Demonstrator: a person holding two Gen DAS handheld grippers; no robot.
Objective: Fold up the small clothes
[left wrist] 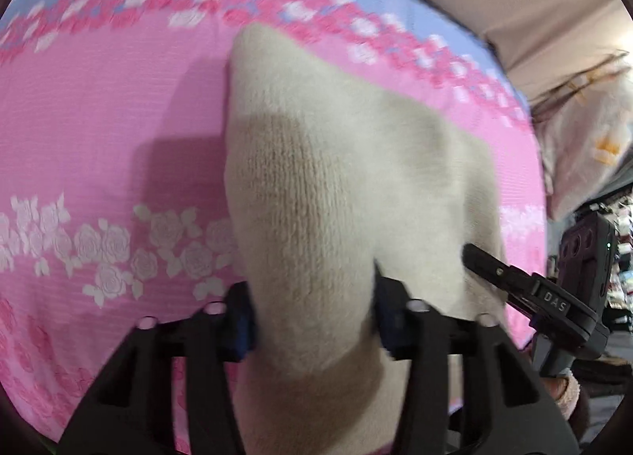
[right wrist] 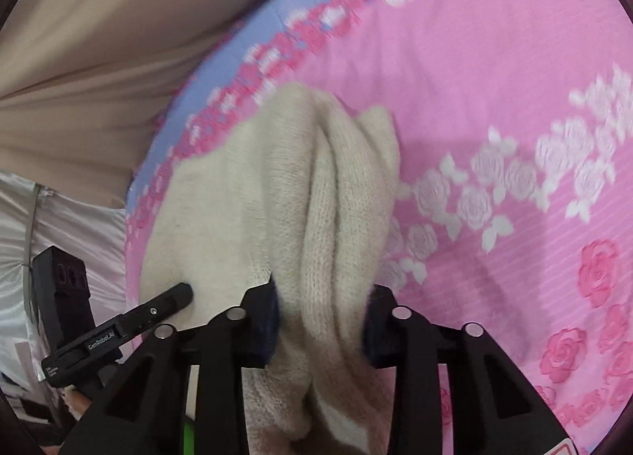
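**Clearly a two-point lift: knit garment held up over the bed**

Evidently, the cream-coloured fuzzy knit garment (left wrist: 316, 178) is gripped at two places at once. The left tongs (left wrist: 312, 320) are closed on one bunched edge of the knit, and the right tongs (right wrist: 320, 320) are closed on another bunched edge, with thick folds pressed between the blue pads (right wrist: 269, 320). The rest of the garment is draped forward and down onto the pink rose-patterned bedsheet (left wrist: 99, 118), near its blue floral border. Both edges are probably held so that the cloth can be carried over as one even fold. Each pair of tongs is seen just beside the other, so the grips are set close together.
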